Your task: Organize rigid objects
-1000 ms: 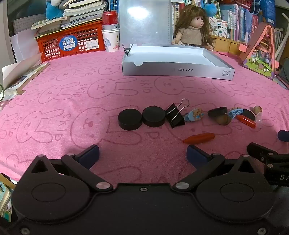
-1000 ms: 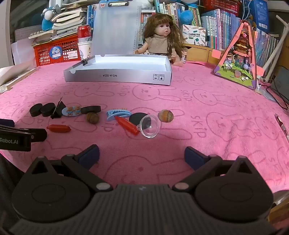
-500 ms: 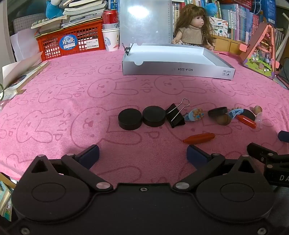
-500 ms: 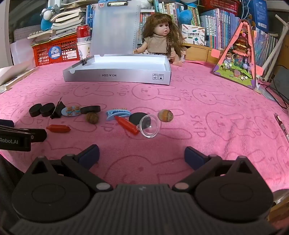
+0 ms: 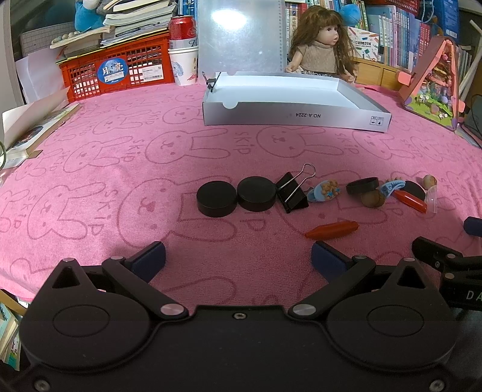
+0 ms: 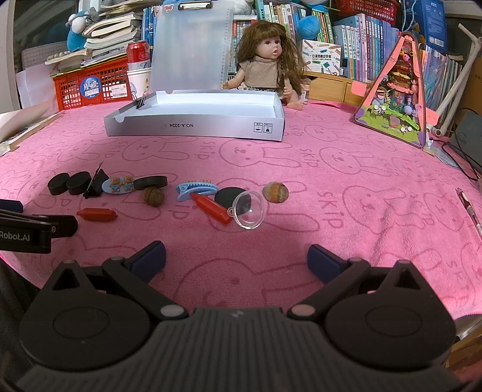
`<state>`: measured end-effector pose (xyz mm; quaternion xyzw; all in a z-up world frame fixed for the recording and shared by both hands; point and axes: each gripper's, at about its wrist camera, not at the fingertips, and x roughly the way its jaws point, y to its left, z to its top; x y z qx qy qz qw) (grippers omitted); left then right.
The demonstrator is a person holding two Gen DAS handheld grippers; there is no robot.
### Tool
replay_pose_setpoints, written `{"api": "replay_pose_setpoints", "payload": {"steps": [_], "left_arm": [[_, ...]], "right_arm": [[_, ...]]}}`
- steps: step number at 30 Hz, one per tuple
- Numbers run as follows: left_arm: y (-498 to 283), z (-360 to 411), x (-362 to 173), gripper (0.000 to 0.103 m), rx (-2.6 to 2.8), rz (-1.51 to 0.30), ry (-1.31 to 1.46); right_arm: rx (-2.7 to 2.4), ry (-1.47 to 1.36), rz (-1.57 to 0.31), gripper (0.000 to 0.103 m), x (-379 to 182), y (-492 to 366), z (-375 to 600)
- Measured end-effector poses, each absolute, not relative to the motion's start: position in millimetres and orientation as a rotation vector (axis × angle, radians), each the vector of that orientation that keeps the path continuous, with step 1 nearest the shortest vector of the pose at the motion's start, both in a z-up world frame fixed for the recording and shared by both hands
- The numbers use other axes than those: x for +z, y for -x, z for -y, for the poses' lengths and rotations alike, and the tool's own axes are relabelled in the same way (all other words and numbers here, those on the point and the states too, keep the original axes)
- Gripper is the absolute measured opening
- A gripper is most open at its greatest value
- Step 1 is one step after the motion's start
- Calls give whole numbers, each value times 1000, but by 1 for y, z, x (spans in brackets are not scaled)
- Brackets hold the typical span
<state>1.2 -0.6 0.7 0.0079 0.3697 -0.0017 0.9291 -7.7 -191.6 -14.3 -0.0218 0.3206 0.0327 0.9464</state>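
Note:
Small objects lie in a row on the pink cloth: two black pucks [image 5: 216,198] [image 5: 256,193], a black binder clip [image 5: 291,194], a bear hair clip [image 5: 326,190], a red crayon [image 5: 332,230], a walnut [image 6: 154,196], a blue hair clip [image 6: 196,189], a second red crayon [image 6: 211,208], a clear dome [image 6: 248,210] and an acorn [image 6: 275,192]. A silver open box [image 6: 195,123] stands behind them. My left gripper [image 5: 238,259] is open in front of the pucks, holding nothing. My right gripper [image 6: 236,259] is open, short of the dome.
A doll [image 6: 268,63] sits behind the box, beside a red basket [image 5: 117,69] with books and a can [image 5: 180,28]. A pink triangular toy house [image 6: 397,99] stands at the right. A pen [image 6: 468,208] lies near the right edge. Books line the back.

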Motion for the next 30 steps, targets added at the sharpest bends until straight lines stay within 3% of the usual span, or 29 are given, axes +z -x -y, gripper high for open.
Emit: {"api": "replay_pose_setpoints", "payload": {"steps": [30], "left_arm": [[1,0,-1,103,-15,-746,-20]], "right_arm": [[60,45,-649,103,-15,8,191]]}}
